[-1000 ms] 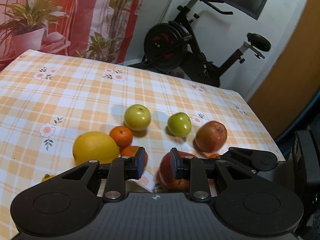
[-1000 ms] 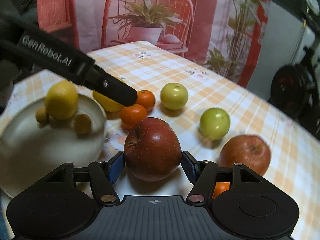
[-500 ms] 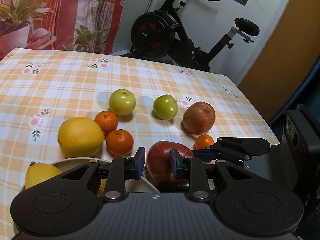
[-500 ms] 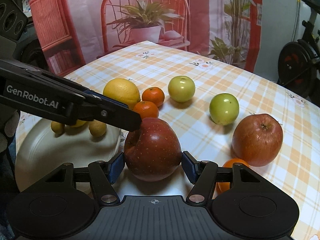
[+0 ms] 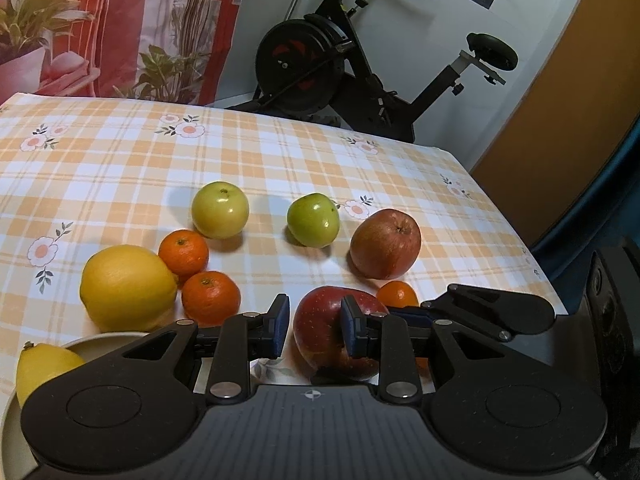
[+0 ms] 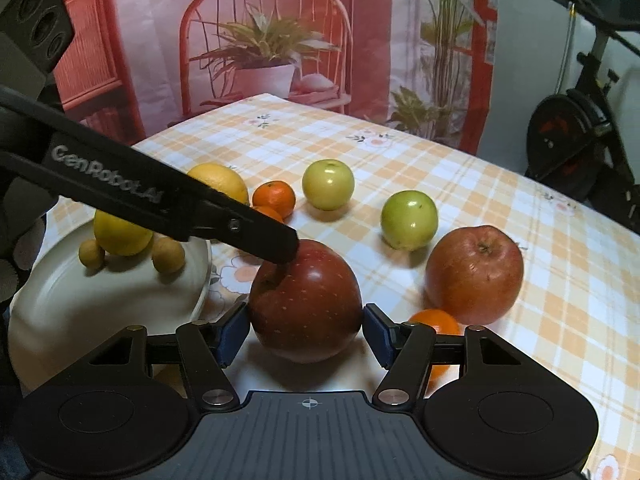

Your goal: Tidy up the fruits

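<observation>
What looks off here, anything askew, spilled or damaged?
One oddity: the left gripper, shut and empty, pokes in right at the stem end of the dark red apple that the right gripper clamps. Whether it touches the apple can't be told. Nothing looks spilled or bruised, and the other fruit lies loose on the tablecloth.

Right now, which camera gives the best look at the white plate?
The right wrist view: the plate lies open at the left, holding a lemon and two small yellowish fruits. The left wrist view shows only a sliver of its rim behind the tongs.
</observation>
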A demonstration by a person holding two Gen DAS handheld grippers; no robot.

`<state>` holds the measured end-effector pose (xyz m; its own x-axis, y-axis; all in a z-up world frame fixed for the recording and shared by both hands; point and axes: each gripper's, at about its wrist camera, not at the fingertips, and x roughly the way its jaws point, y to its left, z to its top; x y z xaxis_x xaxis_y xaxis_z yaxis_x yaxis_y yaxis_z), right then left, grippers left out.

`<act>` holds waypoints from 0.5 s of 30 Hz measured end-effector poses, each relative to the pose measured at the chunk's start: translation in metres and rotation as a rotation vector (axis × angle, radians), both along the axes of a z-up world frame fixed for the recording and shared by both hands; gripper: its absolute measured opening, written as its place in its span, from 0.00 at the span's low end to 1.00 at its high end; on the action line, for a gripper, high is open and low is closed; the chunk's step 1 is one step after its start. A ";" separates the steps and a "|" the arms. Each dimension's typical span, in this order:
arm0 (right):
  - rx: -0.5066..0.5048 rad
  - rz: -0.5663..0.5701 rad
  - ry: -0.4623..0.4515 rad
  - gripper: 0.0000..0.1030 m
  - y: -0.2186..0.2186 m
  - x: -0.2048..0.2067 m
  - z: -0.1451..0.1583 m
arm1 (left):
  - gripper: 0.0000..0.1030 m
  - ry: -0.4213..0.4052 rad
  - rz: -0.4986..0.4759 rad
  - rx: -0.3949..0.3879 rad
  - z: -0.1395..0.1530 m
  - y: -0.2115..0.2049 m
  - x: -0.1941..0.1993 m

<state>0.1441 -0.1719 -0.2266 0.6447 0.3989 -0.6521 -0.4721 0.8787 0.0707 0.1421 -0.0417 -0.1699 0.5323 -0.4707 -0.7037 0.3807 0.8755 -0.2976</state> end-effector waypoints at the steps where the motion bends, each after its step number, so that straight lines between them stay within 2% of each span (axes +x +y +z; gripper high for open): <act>1: 0.004 -0.003 0.004 0.56 -0.002 0.000 0.000 | 0.29 0.001 0.000 0.001 0.000 -0.001 0.000; 15: 0.155 0.002 0.083 0.55 -0.009 0.000 -0.001 | 0.29 0.030 0.005 0.010 0.003 0.008 -0.004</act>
<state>0.1442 -0.1807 -0.2278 0.5905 0.4998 -0.6337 -0.4605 0.8535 0.2440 0.1381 -0.0334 -0.1670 0.5131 -0.4607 -0.7242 0.3675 0.8804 -0.2998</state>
